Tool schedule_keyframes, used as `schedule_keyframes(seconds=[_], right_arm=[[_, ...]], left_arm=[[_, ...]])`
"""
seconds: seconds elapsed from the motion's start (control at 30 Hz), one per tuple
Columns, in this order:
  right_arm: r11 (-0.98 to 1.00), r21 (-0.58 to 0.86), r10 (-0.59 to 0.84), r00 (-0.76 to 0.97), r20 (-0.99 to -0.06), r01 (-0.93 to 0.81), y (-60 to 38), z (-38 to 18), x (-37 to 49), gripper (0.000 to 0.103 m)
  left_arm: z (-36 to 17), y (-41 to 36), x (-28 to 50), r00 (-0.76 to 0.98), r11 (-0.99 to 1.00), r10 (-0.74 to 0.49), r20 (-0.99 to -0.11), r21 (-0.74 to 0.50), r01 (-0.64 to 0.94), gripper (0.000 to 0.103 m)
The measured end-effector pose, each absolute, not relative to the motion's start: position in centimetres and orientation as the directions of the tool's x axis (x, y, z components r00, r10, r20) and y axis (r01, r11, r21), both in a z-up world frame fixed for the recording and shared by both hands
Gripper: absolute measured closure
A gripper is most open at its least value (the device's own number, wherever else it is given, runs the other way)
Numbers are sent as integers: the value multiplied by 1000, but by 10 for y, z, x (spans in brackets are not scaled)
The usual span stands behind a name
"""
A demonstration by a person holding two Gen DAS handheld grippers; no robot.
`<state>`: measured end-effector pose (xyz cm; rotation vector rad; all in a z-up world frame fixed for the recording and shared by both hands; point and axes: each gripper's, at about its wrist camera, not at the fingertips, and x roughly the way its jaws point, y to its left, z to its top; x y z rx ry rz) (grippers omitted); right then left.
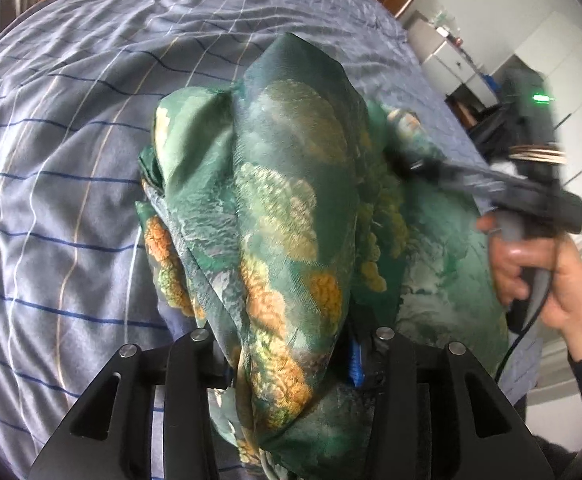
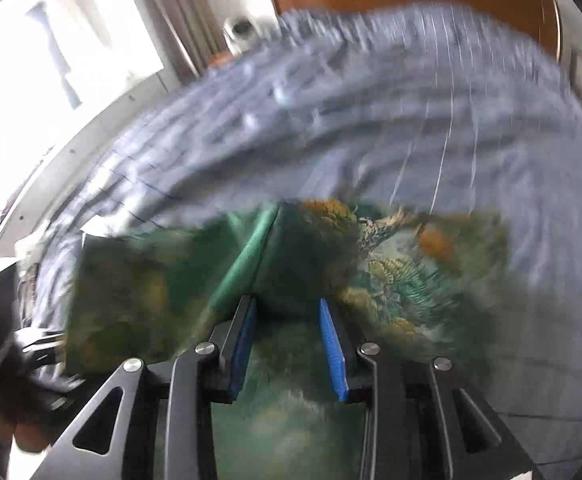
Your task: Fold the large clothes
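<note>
left claw (image 1: 291, 360) has the green floral garment (image 1: 283, 208) bunched between its pads, over the striped bed (image 1: 71, 140). right claw (image 2: 287, 344) blurs; a dark green fold sits between its blue pads (image 2: 333, 348), though grip i can't tell.

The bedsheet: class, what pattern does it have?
The bedsheet is grey-blue with thin line checks, clearest in the left wrist view.

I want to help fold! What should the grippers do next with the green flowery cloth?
Probably lay it down flat. The green floral garment is bunched in a hump on the striped bedsheet, draped between the left gripper's fingers, with a fold between the right gripper's.
</note>
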<state>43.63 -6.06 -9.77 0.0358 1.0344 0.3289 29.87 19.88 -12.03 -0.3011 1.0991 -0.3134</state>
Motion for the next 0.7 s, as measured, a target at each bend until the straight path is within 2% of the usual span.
schedule_keyframes(seconds=[0.1, 0.33, 0.53, 0.7], right_arm=[[962, 147, 234, 421, -876, -228, -51, -126, 451, 70], [962, 180, 254, 432, -865, -205, -61, -134, 455, 70], [945, 235, 322, 502, -803, -229, -76, -90, 409, 70], [933, 95, 291, 574, -765, -347, -88, -59, 319, 70]], left_arm=[[-126, 196, 302, 421, 922, -378, -825, -377, 87, 61], [-131, 196, 306, 426, 920, -378, -822, -383, 78, 58], [-131, 195, 304, 427, 922, -374, -823, -378, 80, 57], [-130, 194, 302, 429, 922, -374, -822, -378, 80, 57]])
